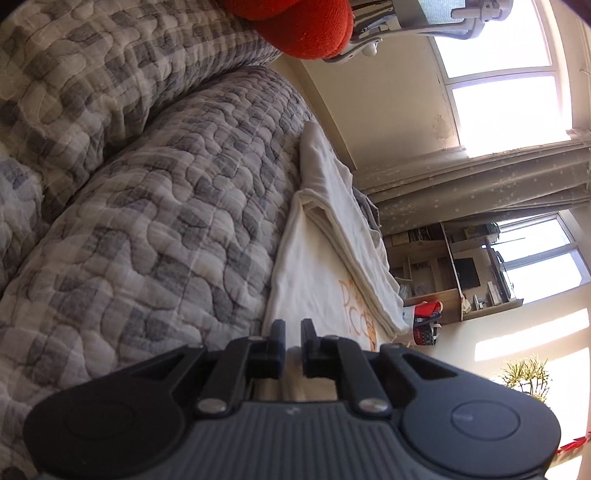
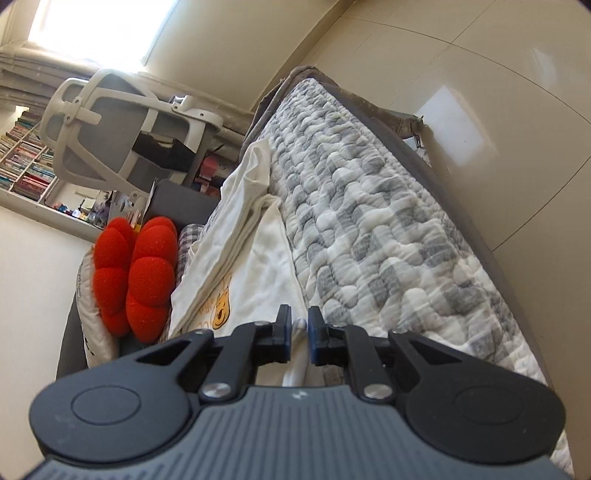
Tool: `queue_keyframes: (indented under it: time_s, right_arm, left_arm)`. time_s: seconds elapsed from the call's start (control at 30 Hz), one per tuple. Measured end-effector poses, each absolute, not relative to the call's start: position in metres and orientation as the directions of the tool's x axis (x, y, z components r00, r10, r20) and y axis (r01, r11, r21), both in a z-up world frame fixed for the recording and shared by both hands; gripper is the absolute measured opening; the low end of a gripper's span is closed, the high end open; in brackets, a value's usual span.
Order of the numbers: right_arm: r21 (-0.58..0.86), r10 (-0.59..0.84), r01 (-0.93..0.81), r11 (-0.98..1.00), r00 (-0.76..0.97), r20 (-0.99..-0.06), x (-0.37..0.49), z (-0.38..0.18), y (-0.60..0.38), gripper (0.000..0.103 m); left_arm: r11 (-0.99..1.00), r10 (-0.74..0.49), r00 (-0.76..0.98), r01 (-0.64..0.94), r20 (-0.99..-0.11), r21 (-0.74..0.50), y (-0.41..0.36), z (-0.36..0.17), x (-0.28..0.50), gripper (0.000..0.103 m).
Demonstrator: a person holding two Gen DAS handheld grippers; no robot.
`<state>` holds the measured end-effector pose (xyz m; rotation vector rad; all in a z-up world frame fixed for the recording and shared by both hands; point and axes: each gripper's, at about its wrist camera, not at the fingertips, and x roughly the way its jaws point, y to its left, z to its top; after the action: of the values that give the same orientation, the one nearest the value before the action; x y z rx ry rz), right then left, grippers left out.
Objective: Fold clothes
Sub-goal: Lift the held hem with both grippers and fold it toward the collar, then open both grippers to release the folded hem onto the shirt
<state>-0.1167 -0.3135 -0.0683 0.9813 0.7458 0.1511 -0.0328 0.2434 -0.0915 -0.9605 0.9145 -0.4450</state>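
A cream shirt (image 1: pixel 317 258) with orange lettering lies on the grey-and-white quilt (image 1: pixel 166 221), one side folded over into a thick layered edge. My left gripper (image 1: pixel 292 328) is at the shirt's near edge, jaws nearly together, with white cloth pinched between them. In the right wrist view the same shirt (image 2: pixel 258 258) shows a yellow bear print beside the folded layers. My right gripper (image 2: pixel 298 314) is shut on a bunch of the shirt's cloth, which runs down between its fingers. Both views are strongly tilted.
A red flower-shaped cushion (image 2: pixel 136 280) lies against the shirt's side, also at the top in the left view (image 1: pixel 303 26). A white office chair (image 2: pixel 110 129) stands behind the bed. The quilt (image 2: pixel 369 221) ends at a tiled floor (image 2: pixel 480 92). Shelves (image 1: pixel 443 266) and a plant (image 1: pixel 524 373) stand by the windows.
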Motion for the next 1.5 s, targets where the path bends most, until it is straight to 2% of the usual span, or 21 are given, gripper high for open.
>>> queue_keyframes:
  time_s: [0.07,0.13,0.17,0.23,0.47,0.6,0.7,1.0,1.1,1.17,1.2,1.27,1.3,1.33,1.47,1.5]
  right_arm:
    - [0.786,0.410,0.192,0.588,0.767,-0.494,-0.121,-0.064,-0.317,0.019]
    - [0.767,0.393,0.171,0.618,0.778,-0.490,-0.125,-0.059,-0.318,0.021]
    - [0.754,0.386,0.157,0.638,0.782,-0.490,-0.127,-0.056,-0.317,0.022]
    - [0.711,0.373,0.126,0.692,0.781,-0.501,-0.128,-0.052,-0.310,0.043]
    - [0.483,0.302,0.011,0.876,0.768,-0.565,-0.120,-0.042,-0.266,0.044]
    - [0.344,0.268,-0.067,0.937,0.771,-0.578,-0.115,-0.042,-0.240,0.044]
    - [0.259,0.238,-0.097,0.961,0.764,-0.599,-0.109,-0.046,-0.226,0.044]
    - [-0.059,0.105,-0.172,0.983,0.805,-0.583,-0.112,-0.057,-0.188,0.043]
    - [-0.139,0.079,-0.189,0.972,0.822,-0.564,-0.113,-0.058,-0.179,0.042]
    - [-0.184,0.079,-0.216,0.959,0.826,-0.558,-0.116,-0.060,-0.172,0.036]
    - [-0.205,0.081,-0.231,0.951,0.827,-0.556,-0.117,-0.060,-0.169,0.029]
    - [-0.245,0.080,-0.253,0.936,0.829,-0.553,-0.119,-0.062,-0.163,0.024]
    - [-0.248,0.083,-0.261,0.933,0.825,-0.558,-0.119,-0.063,-0.161,0.018]
    - [-0.243,0.086,-0.265,0.933,0.822,-0.563,-0.119,-0.063,-0.161,0.017]
    - [-0.143,0.106,-0.228,0.963,0.810,-0.577,-0.114,-0.059,-0.172,0.016]
    - [-0.117,0.113,-0.219,0.969,0.808,-0.579,-0.113,-0.059,-0.174,0.019]
  left_arm:
    - [0.548,-0.672,0.577,-0.032,-0.463,-0.836,0.245,-0.083,-0.036,0.027]
    - [0.599,-0.644,0.600,0.009,-0.475,-0.801,0.246,-0.070,-0.040,0.052]
    - [0.634,-0.623,0.613,0.031,-0.486,-0.772,0.245,-0.063,-0.041,0.054]
    - [0.711,-0.585,0.631,0.098,-0.509,-0.696,0.241,-0.051,-0.043,0.058]
    - [0.871,-0.482,0.646,0.283,-0.591,-0.401,0.219,-0.040,-0.057,0.059]
    - [0.900,-0.428,0.672,0.380,-0.604,-0.215,0.189,-0.040,-0.061,0.058]
    - [0.891,-0.418,0.672,0.434,-0.611,-0.133,0.175,-0.043,-0.065,0.057]
    - [0.893,-0.380,0.693,0.449,-0.613,-0.047,0.162,-0.048,-0.078,0.037]
    - [0.894,-0.367,0.705,0.448,-0.607,-0.021,0.160,-0.048,-0.082,0.035]
    - [0.893,-0.363,0.711,0.449,-0.602,-0.009,0.159,-0.048,-0.084,0.033]
    - [0.893,-0.360,0.715,0.449,-0.599,-0.001,0.158,-0.048,-0.085,0.032]
    - [0.895,-0.353,0.723,0.447,-0.594,0.012,0.156,-0.047,-0.087,0.030]
    - [0.896,-0.350,0.726,0.444,-0.592,0.015,0.156,-0.047,-0.088,0.027]
    - [0.897,-0.347,0.729,0.441,-0.590,0.017,0.156,-0.047,-0.089,0.023]
    - [0.905,-0.342,0.736,0.426,-0.585,0.007,0.159,-0.046,-0.090,0.018]
    - [0.906,-0.344,0.734,0.423,-0.586,-0.002,0.161,-0.046,-0.090,0.018]
